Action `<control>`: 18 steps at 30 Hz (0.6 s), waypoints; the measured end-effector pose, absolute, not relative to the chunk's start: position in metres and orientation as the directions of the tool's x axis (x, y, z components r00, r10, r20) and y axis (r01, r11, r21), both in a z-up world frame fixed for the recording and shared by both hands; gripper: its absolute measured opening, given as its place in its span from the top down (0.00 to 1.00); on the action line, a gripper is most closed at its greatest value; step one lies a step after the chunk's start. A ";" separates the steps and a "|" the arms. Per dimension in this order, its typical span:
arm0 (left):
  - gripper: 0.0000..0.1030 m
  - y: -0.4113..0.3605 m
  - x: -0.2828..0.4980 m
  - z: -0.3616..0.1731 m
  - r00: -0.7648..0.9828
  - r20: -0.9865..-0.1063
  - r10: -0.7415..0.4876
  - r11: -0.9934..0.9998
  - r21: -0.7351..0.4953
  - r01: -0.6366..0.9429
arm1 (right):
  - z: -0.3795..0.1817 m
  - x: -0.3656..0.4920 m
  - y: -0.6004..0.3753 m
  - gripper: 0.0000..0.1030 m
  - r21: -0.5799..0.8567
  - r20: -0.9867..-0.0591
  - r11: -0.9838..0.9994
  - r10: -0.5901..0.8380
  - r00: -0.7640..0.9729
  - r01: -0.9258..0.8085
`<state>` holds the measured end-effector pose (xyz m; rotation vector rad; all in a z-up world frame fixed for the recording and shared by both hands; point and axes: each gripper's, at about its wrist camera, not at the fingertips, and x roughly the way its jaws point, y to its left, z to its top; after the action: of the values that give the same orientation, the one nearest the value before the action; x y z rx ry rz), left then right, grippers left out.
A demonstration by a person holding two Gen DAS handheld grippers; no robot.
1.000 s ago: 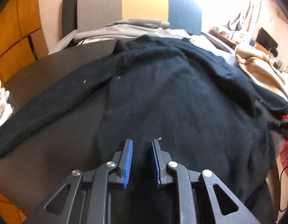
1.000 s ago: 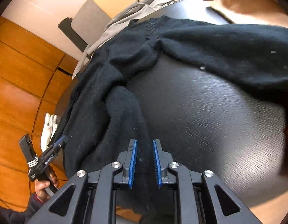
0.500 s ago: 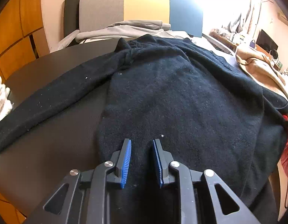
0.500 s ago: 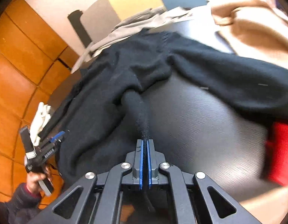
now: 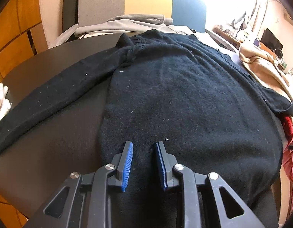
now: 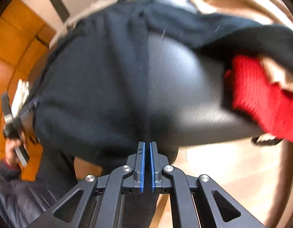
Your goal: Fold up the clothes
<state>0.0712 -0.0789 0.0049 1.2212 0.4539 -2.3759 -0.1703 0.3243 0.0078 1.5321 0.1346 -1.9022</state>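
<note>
Black knit sweater (image 5: 184, 98) lies spread across the dark round table (image 5: 51, 138), body mostly flat, collar at the far side near the grey garment pile (image 5: 127, 24), one sleeve (image 5: 57, 96) running out to your left across the tabletop. You're in the flatten-and-square step, not folding yet by my read. Left gripper (image 5: 143, 148) hangs over the near hem with its blue pads (image 5: 127, 163) spread apart and nothing between them; I can't tell whether the tips touch the knit. Right gripper (image 6: 146, 148) has its pads pressed nearly together on a thin ridge of the sweater's hem (image 6: 146, 129) at the table's near edge, so it's pinching fabric, though the right wrist view is motion-blurred and the exact bite is hard to judge. Other sleeve (image 6: 241, 34) trails off to your right, over a red knit item (image 6: 260, 95) sitting at the table edge. Next move, as I see it: close the left on the hem corner just ahead of it, so both grippers hold the hem, then pull it taut and even. Keep the right's pinch shallow, since a thick knit bunches. Watch that right sleeve; it may drag the red piece. Beige cloth (image 5: 260, 64) lies close on the far right.
</note>
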 end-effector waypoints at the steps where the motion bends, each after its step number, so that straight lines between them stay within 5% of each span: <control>1: 0.76 -0.081 0.072 0.007 -0.528 -0.820 -0.220 -0.855 -0.099 0.510 | 0.016 -0.176 0.326 0.92 0.339 -0.879 -0.765 -0.465 -0.104 0.548; 3: 0.76 -0.086 0.075 0.011 -0.540 -0.810 -0.228 -0.848 -0.107 0.519 | 0.034 -0.187 0.322 0.90 0.351 -0.845 -0.766 -0.507 -0.170 0.540; 7: 0.76 -0.116 0.080 0.023 -0.577 -0.783 -0.231 -0.808 -0.176 0.563 | 0.050 -0.199 0.280 0.63 0.361 -0.798 -0.733 -0.563 -0.215 0.577; 18: 0.76 -0.232 0.038 0.068 -0.633 -0.714 -0.299 -0.751 -0.233 0.618 | 0.031 -0.210 0.119 0.62 0.368 -0.792 -0.565 -0.607 -0.070 0.739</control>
<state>0.0385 -0.2323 0.0676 0.9147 0.6371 -2.3599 -0.2098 0.1192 0.0311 1.2339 0.1617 -1.7914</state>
